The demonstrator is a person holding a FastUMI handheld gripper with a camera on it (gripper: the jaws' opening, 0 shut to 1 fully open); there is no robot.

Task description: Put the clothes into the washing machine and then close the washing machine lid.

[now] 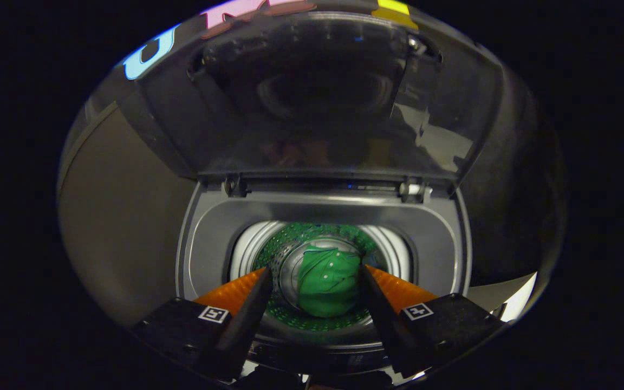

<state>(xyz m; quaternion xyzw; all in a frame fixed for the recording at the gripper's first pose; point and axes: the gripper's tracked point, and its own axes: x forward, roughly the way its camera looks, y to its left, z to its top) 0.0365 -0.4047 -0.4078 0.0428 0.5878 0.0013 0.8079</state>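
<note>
Both fingers (pixel 260 284) of the gripper (pixel 314 276) stand spread wide apart above the mouth of a top-loading washing machine (pixel 212 238), pressing on nothing, their tips pointing down toward the drum. Between them, well below the tips, a green garment (pixel 327 287) lies bunched in a rounded heap on the floor of the drum (pixel 290 241), apart from both fingers. It looks like a shirt with small pale buttons, though the folds hide most of its shape. Around the garment the perforated drum wall shows a green tint, and pale ribbed sides rise on either hand. Beyond the drum, a grey plastic rim frames the opening. At the back of that rim two hinges (pixel 234 185) carry the lid (pixel 317 97), which stands raised and fully open, its dark glossy panel catching dim reflections.
</note>
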